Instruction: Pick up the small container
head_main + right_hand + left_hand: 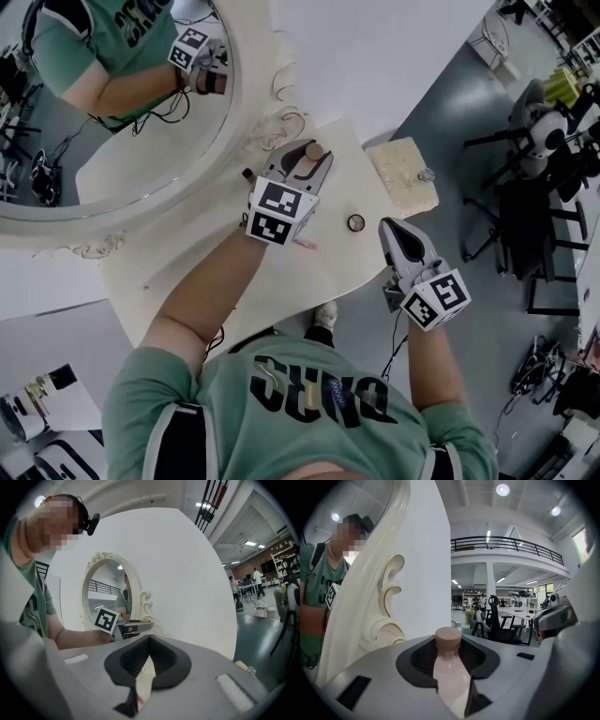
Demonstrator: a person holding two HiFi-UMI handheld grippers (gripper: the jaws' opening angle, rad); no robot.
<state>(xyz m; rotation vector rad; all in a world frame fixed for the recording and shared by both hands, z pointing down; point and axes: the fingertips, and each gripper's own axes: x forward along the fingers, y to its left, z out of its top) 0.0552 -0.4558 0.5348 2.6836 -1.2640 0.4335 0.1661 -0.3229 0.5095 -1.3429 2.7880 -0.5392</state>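
A small pale-pink bottle (pixel 451 674) with a brown cap (pixel 315 150) sits between the jaws of my left gripper (pixel 306 159), which is shut on its body. It is held above the cream vanity table (pixel 197 272), close to the mirror frame (pixel 370 611). In the left gripper view the cap (pixel 448 637) sticks out past the dark pads (pixel 483 660). My right gripper (pixel 390 228) hovers at the table's right edge, shut with nothing in it; its pads (pixel 164 660) meet at the tip.
A small round ring-shaped thing (pixel 356 222) and a thin pink item (pixel 305 245) lie on the table between the grippers. A beige block (pixel 401 173) rests at the table's far right. The oval mirror (pixel 112 103) stands to the left. Chairs (pixel 525 206) crowd the floor on the right.
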